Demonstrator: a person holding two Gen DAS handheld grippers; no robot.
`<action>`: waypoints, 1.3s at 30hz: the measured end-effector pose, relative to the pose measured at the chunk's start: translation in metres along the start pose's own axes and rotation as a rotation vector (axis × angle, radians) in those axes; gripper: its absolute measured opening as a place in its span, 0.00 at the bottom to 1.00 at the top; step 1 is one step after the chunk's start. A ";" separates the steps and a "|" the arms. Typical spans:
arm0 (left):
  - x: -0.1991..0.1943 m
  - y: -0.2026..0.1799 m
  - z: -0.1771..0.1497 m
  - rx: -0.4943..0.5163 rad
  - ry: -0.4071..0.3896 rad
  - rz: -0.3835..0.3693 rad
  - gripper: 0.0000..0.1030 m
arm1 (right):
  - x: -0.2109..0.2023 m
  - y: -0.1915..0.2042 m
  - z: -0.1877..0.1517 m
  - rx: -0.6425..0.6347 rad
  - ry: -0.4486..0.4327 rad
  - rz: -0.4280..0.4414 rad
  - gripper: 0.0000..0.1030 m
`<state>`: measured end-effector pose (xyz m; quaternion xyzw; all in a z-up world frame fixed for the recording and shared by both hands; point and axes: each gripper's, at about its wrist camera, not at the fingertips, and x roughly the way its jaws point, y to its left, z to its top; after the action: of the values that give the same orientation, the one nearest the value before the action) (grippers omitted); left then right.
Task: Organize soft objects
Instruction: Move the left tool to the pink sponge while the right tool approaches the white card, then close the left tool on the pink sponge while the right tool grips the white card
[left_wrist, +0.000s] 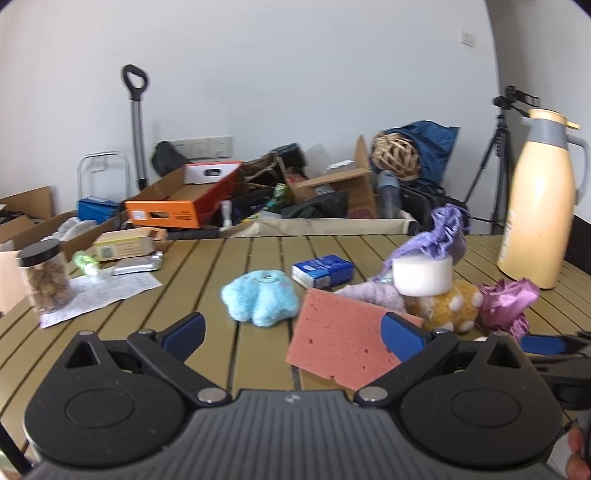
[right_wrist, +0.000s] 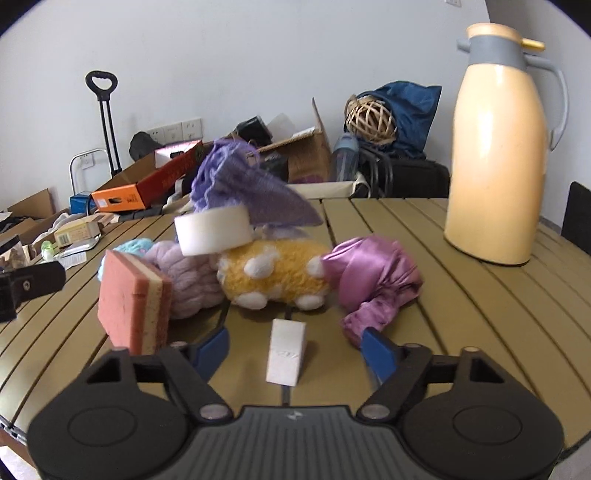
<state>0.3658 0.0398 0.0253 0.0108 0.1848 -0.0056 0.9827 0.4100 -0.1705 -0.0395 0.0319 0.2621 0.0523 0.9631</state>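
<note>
Right tongs are sitting part open with a small white foam block standing between the blue pads, not pinched as far as I can see. Just past it the soft pile is bunching up: yellow spotted plush, pink satin cloth, lilac knit, a white foam round perching on top under a purple mesh cloth, and a pink sponge standing on edge at the left. Left tongs are gaping wide, holding nothing, with the sponge just ahead to the right and a blue plush lying apart. The slatted olive surface is also carrying a cream thermos jug; cardboard boxes are cluttering the white wall behind.
</note>
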 end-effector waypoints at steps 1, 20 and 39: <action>0.002 0.000 -0.002 0.005 -0.003 -0.013 1.00 | 0.005 0.002 -0.001 0.000 0.012 0.001 0.58; 0.038 -0.012 -0.006 0.104 0.020 -0.195 1.00 | -0.009 -0.021 -0.004 0.060 -0.040 -0.014 0.17; 0.079 -0.024 -0.007 0.104 0.079 -0.205 1.00 | -0.024 -0.053 -0.011 0.096 -0.053 -0.006 0.17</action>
<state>0.4359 0.0152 -0.0106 0.0428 0.2231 -0.1151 0.9670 0.3883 -0.2256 -0.0414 0.0787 0.2390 0.0357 0.9672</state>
